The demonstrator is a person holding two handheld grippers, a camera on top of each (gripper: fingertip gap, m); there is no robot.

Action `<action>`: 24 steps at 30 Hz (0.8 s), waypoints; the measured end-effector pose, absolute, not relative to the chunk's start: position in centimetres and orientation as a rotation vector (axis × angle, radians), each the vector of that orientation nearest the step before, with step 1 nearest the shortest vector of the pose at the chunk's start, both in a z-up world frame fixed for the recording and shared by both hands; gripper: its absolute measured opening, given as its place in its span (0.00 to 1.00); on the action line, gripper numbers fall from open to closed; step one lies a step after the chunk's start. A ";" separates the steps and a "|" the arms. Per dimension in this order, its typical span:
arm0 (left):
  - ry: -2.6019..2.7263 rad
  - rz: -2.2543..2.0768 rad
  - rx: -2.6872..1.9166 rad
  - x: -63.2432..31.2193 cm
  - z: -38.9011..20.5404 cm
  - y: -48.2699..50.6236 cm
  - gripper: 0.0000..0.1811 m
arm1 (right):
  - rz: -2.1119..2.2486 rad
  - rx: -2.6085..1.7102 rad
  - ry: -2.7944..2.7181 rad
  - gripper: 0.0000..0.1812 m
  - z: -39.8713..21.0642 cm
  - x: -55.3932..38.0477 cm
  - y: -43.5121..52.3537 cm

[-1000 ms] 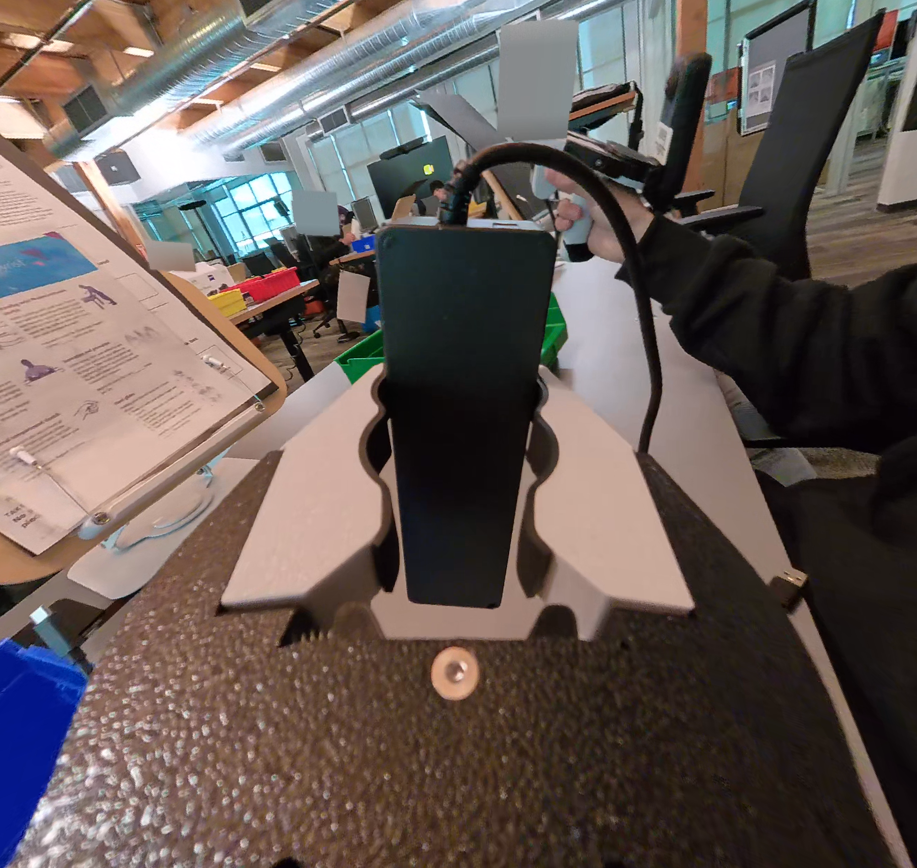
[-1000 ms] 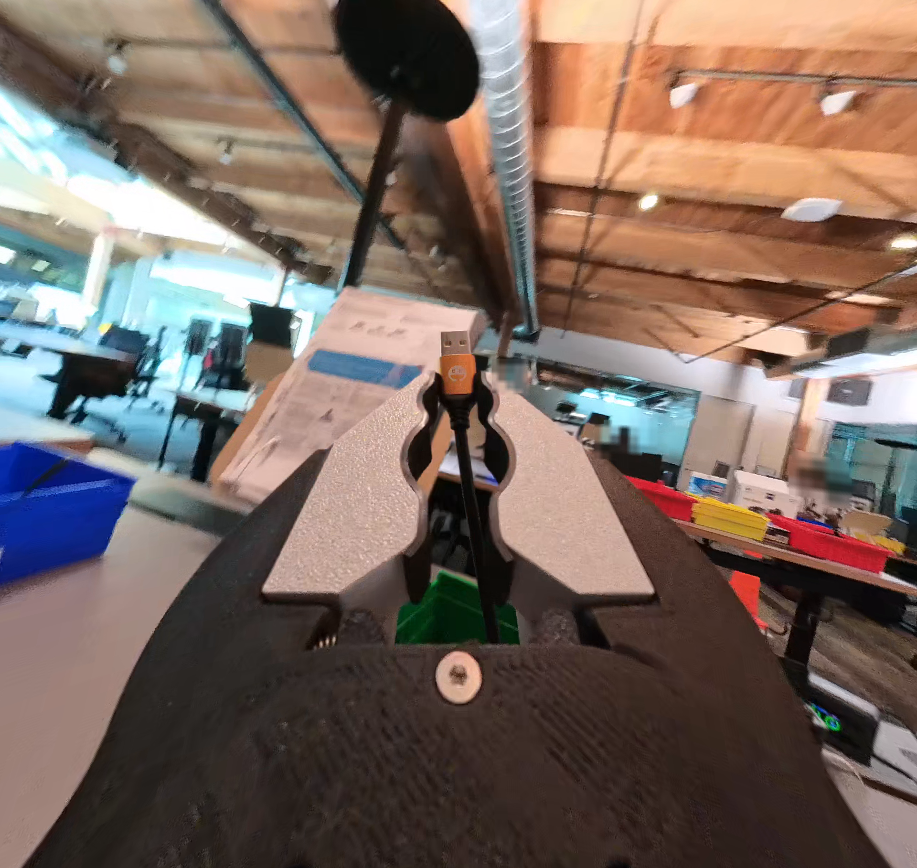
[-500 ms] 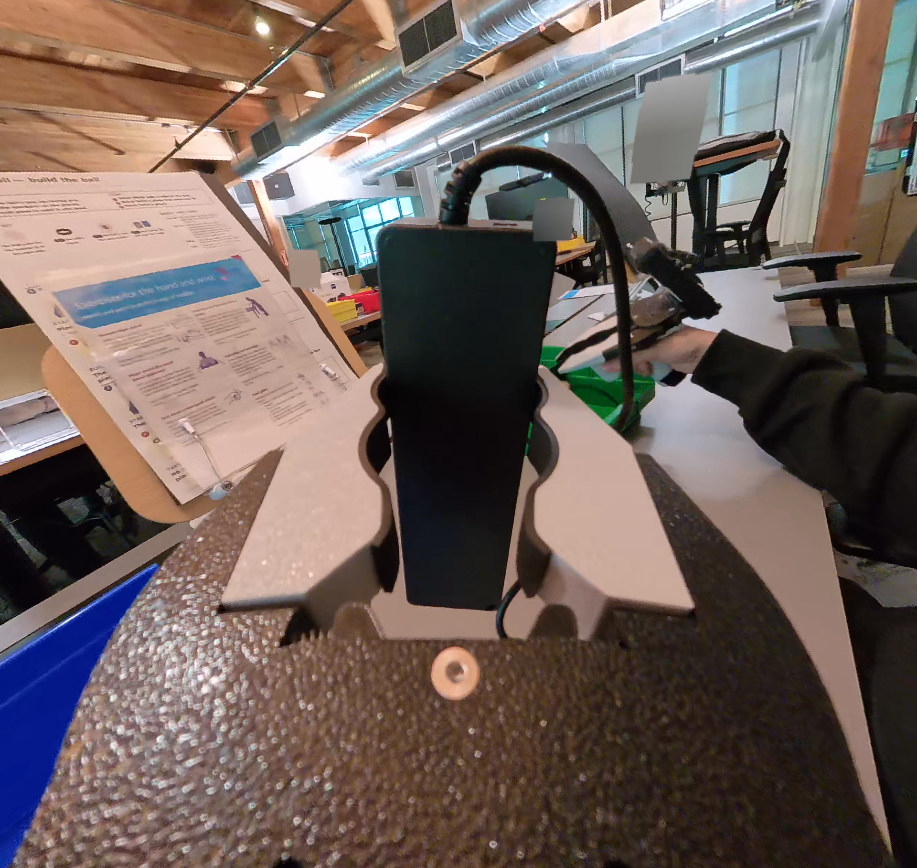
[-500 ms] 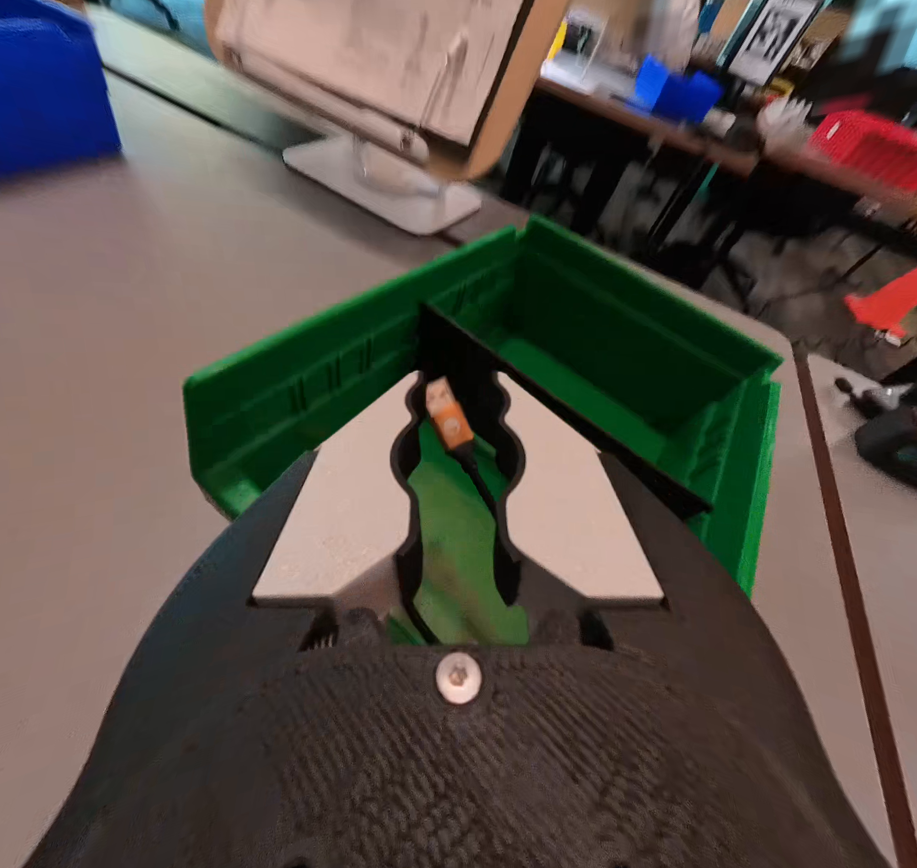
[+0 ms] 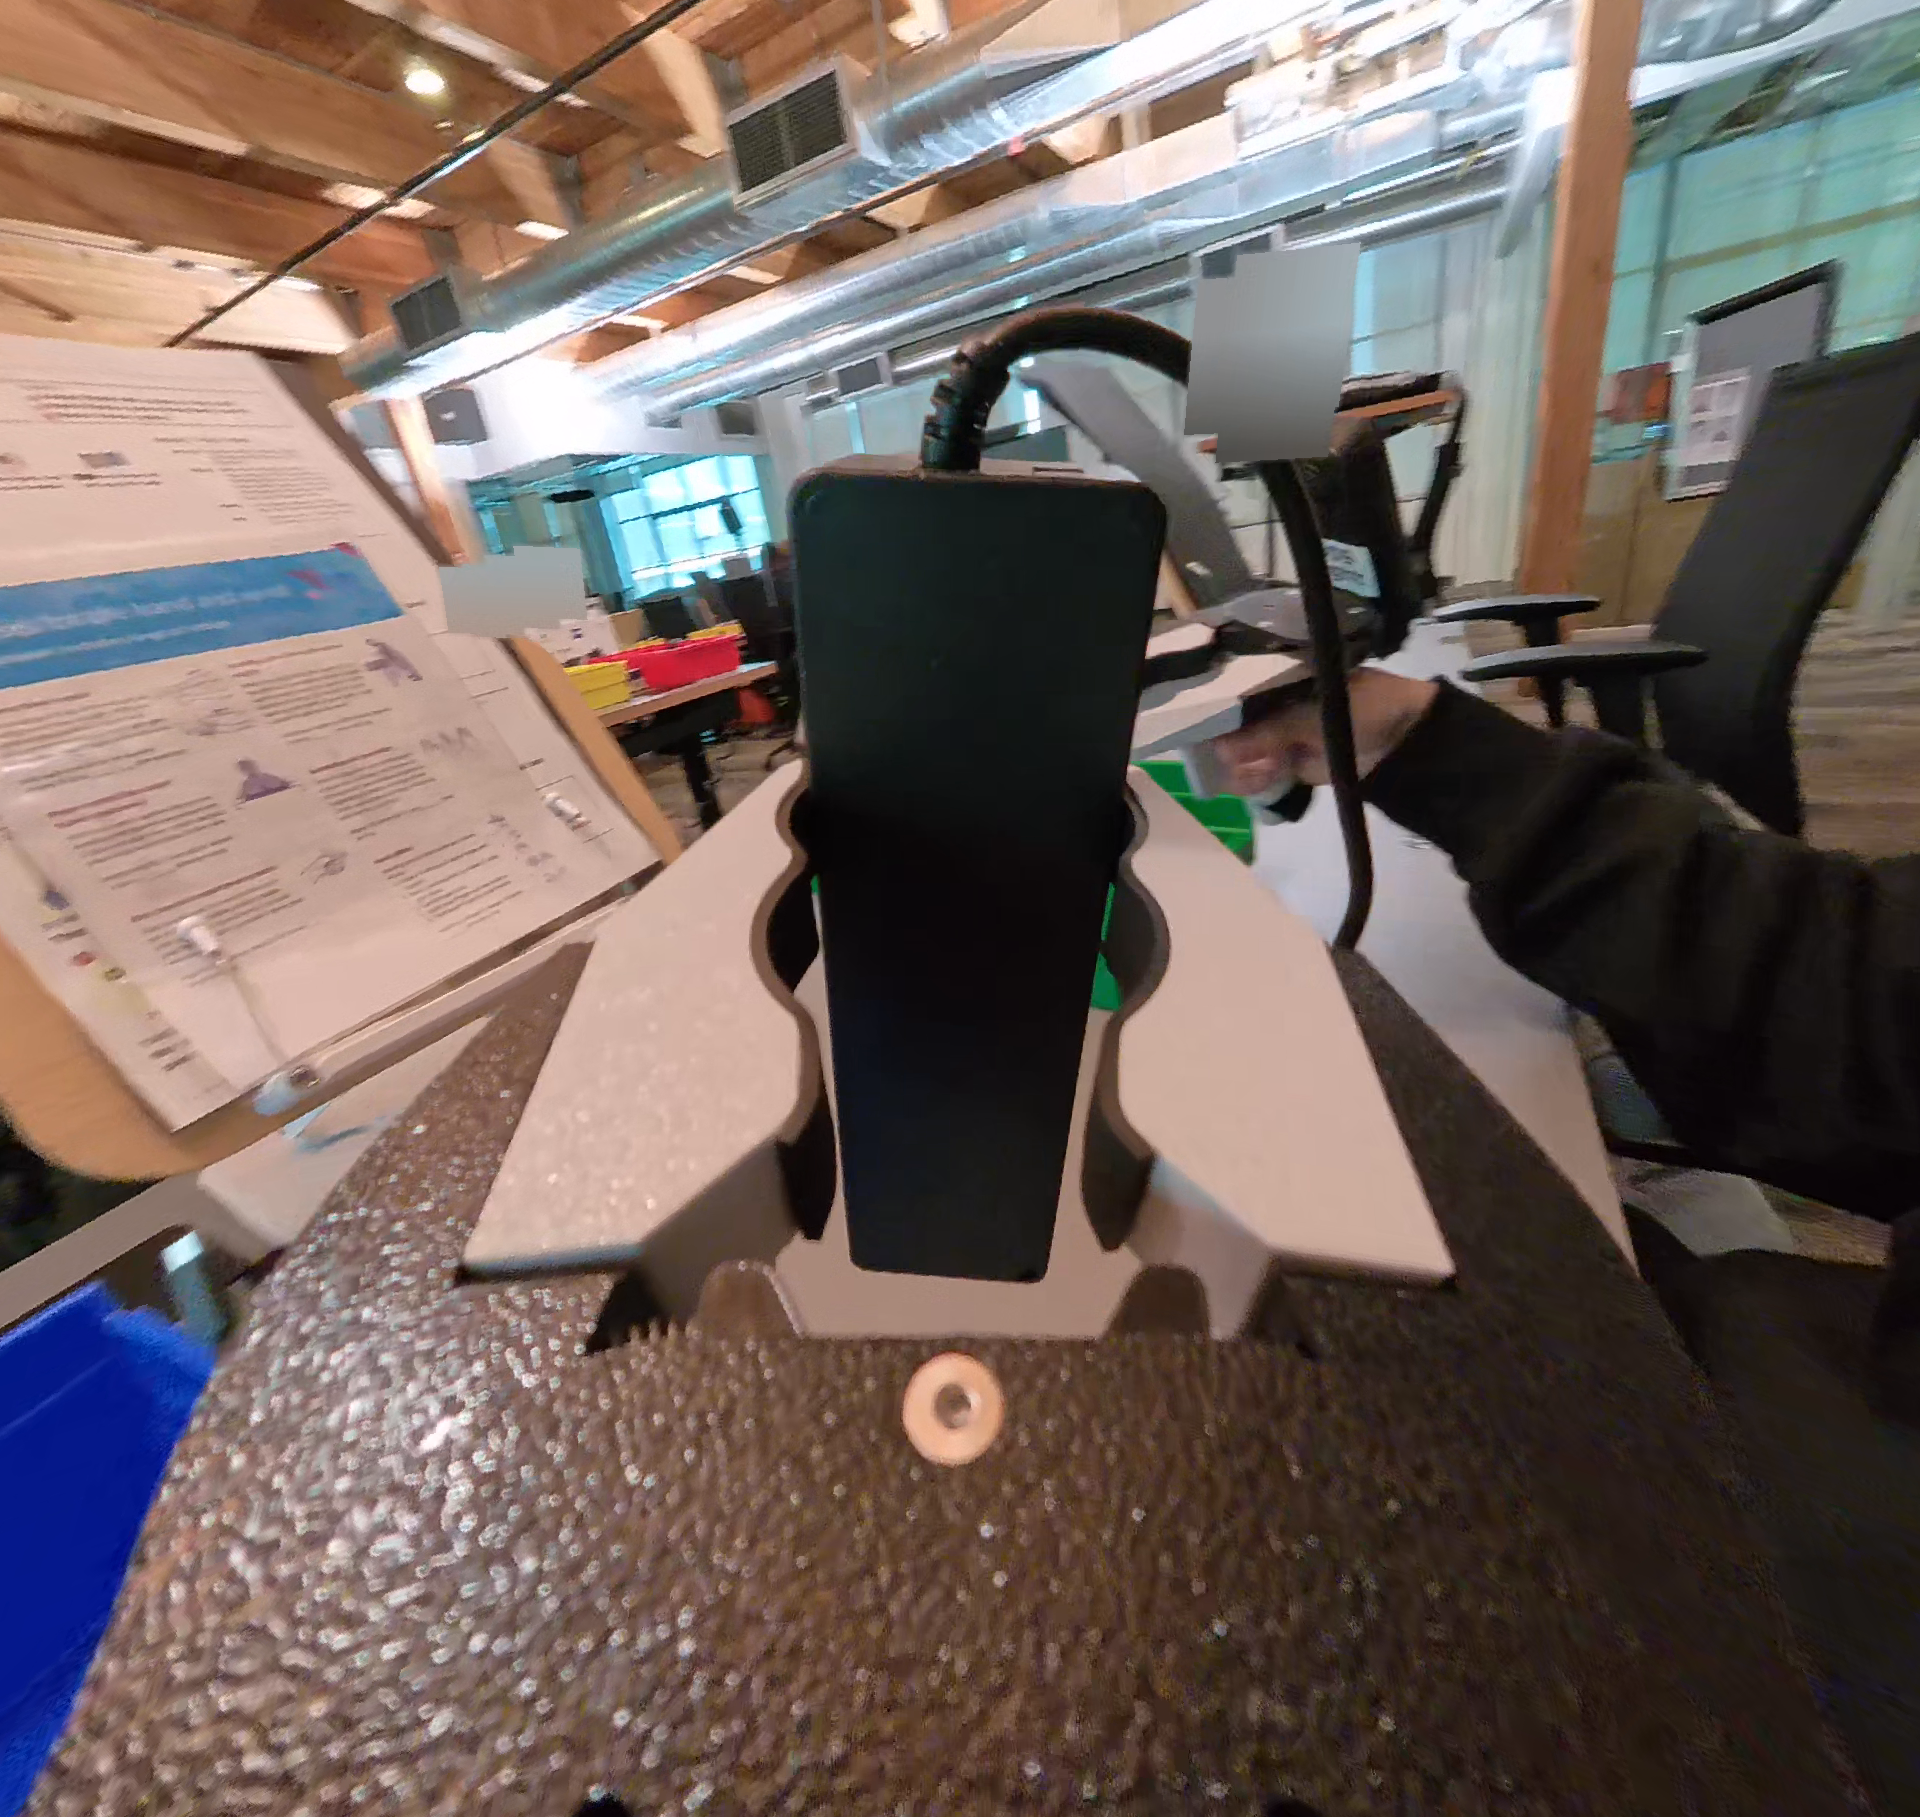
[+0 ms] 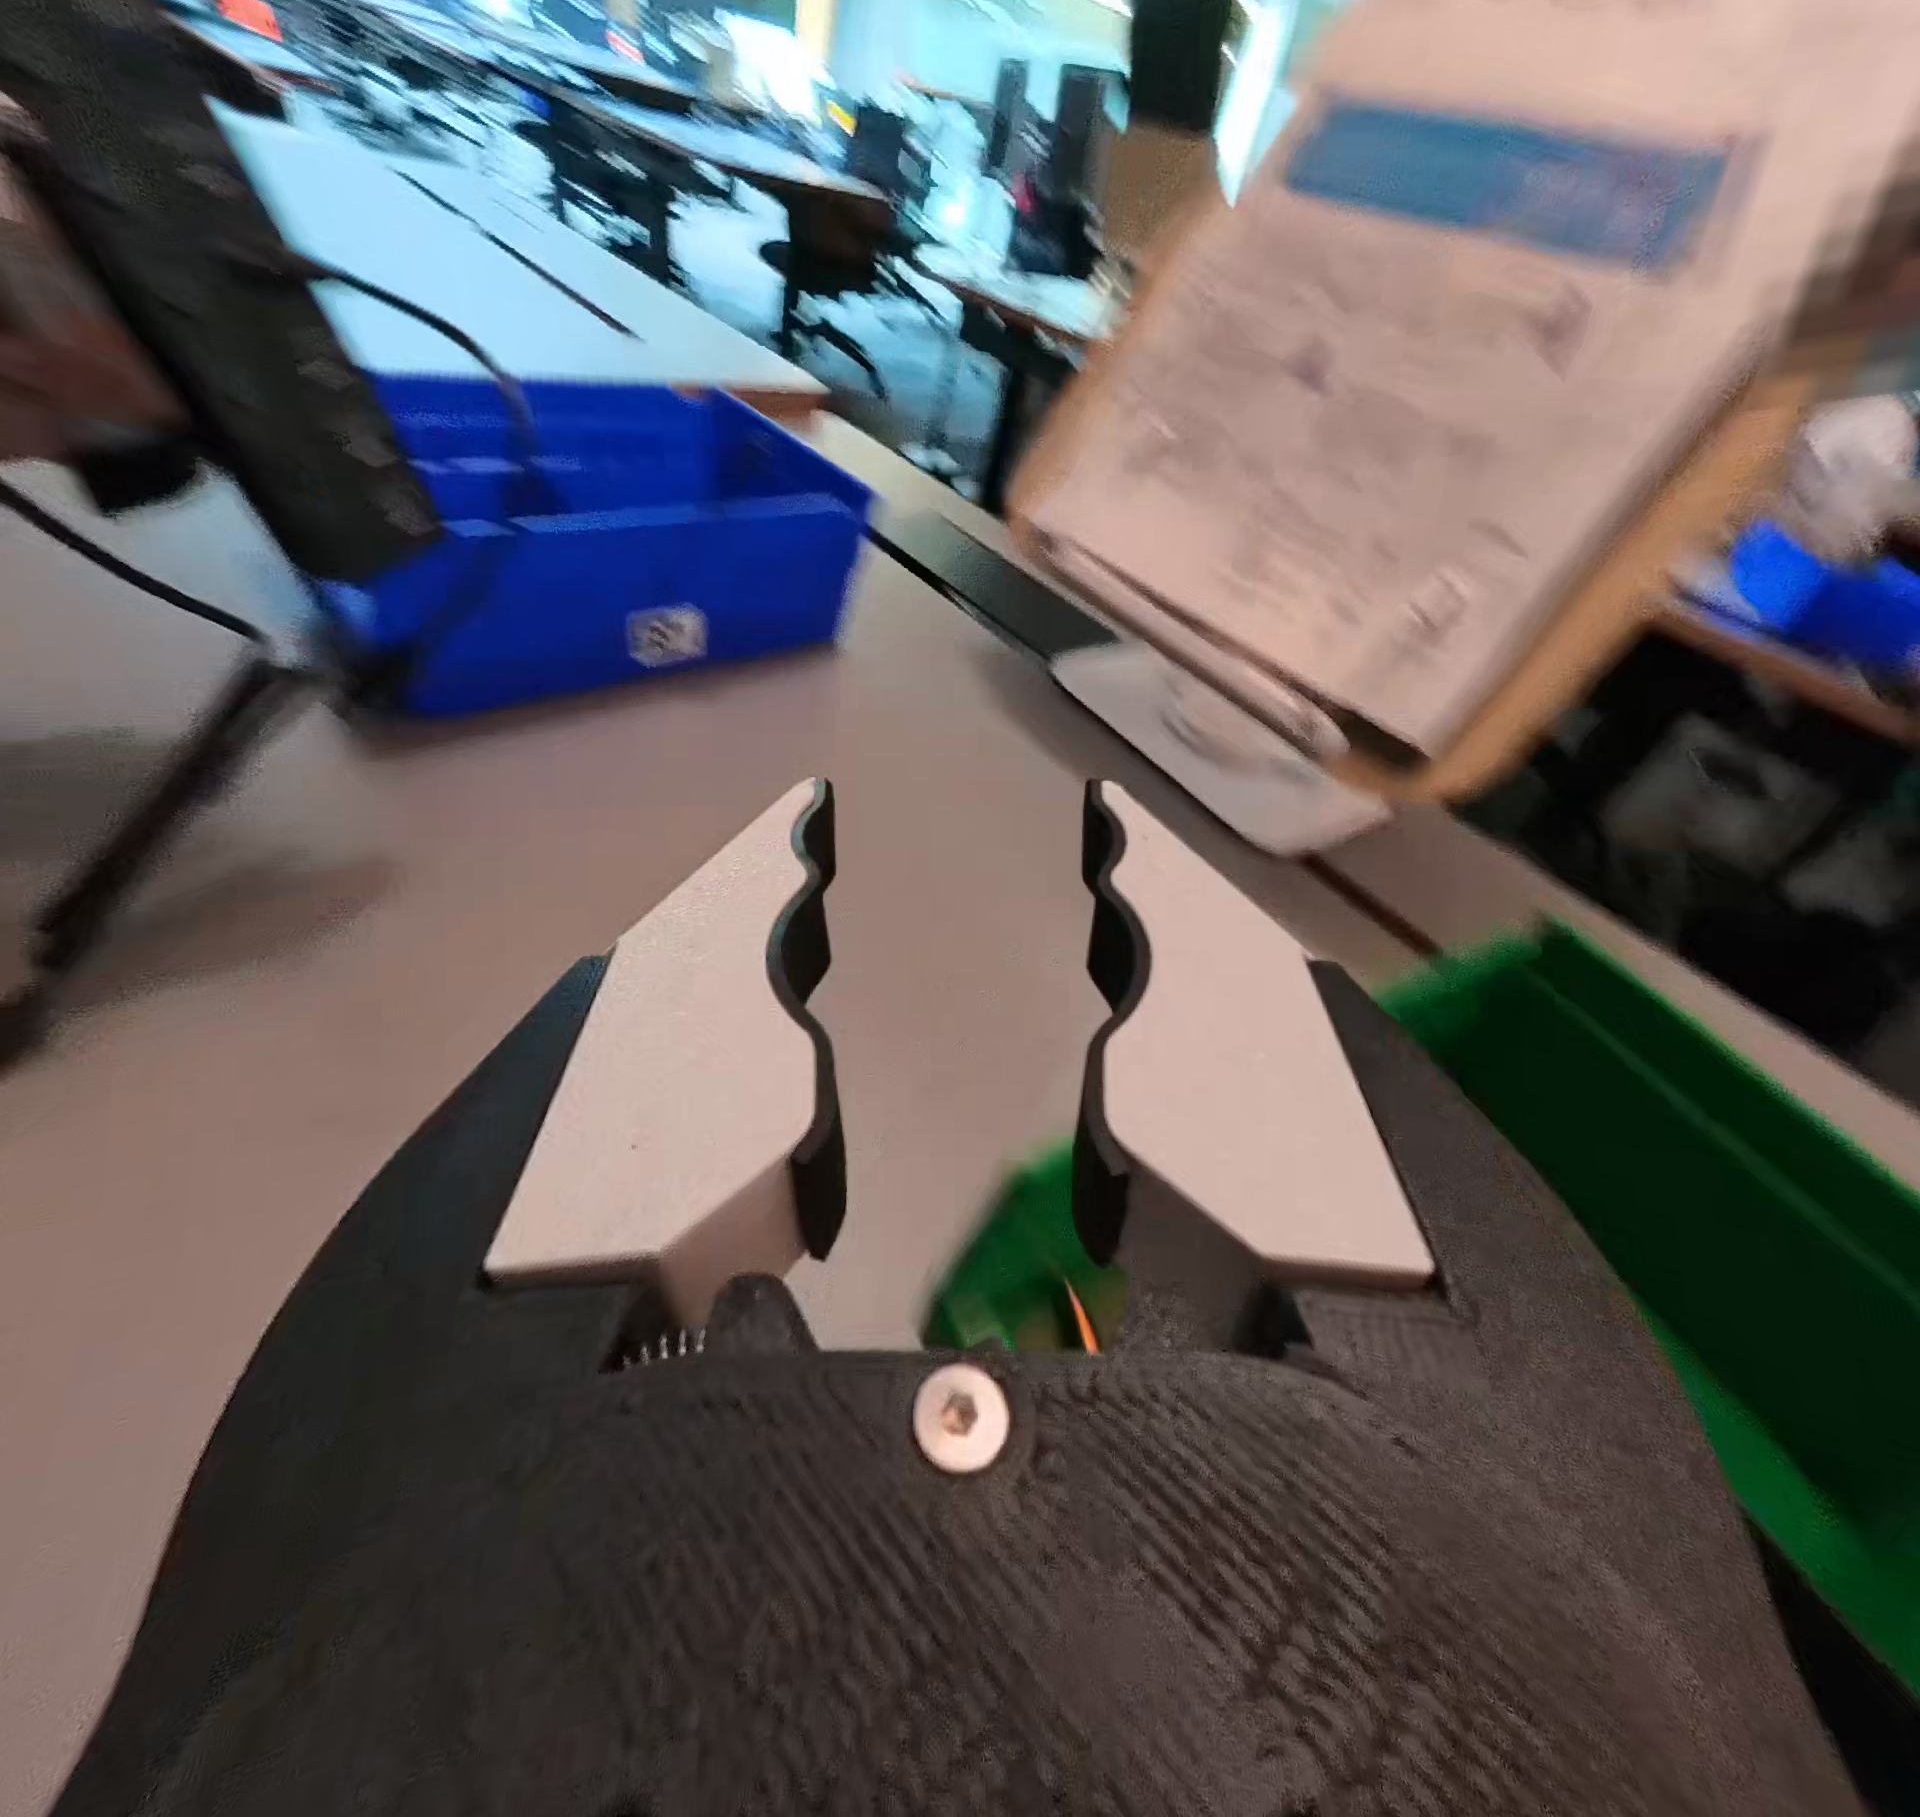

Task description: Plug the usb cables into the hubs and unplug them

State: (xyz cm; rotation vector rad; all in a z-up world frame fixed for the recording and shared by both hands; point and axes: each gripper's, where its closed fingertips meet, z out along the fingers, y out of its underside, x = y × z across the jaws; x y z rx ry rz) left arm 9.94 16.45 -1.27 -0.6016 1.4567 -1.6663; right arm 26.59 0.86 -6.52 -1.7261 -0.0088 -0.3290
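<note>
My left gripper [image 5: 961, 801] is shut on a black USB hub [image 5: 966, 832] and holds it upright above the table; the hub's thick black cable [image 5: 1340, 728] loops from its top down the right side. My right gripper [image 6: 956, 801] is open and empty over the grey table [image 6: 520, 832]. It also shows in the left wrist view [image 5: 1236, 697], held by a hand in a black sleeve. A bit of orange [image 6: 1081, 1326], likely the orange USB cable, peeks from the green bin [image 6: 1621, 1092] below my right fingers.
A blue bin [image 6: 644, 541] with a black cable in it sits at the far left of the table. A tilted board with a printed sheet [image 5: 229, 749] stands on a white base at the back. Black office chairs [image 5: 1766, 624] stand at the right.
My right gripper has opened and let the orange USB cable go into the green bin, then swung left and up. My left gripper still holds the hub and has turned slightly.
</note>
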 end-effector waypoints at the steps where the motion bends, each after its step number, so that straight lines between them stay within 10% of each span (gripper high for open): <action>1: 1.474 -1.689 -0.569 9.7 -1.3 15.8 0.29 | -0.301 -1.689 -0.081 0.26 -5.7 24.2 2.9; 24: 1.862 -1.774 -0.313 8.4 -6.0 9.2 0.29 | 0.061 -1.687 -0.575 0.08 -8.5 9.2 11.1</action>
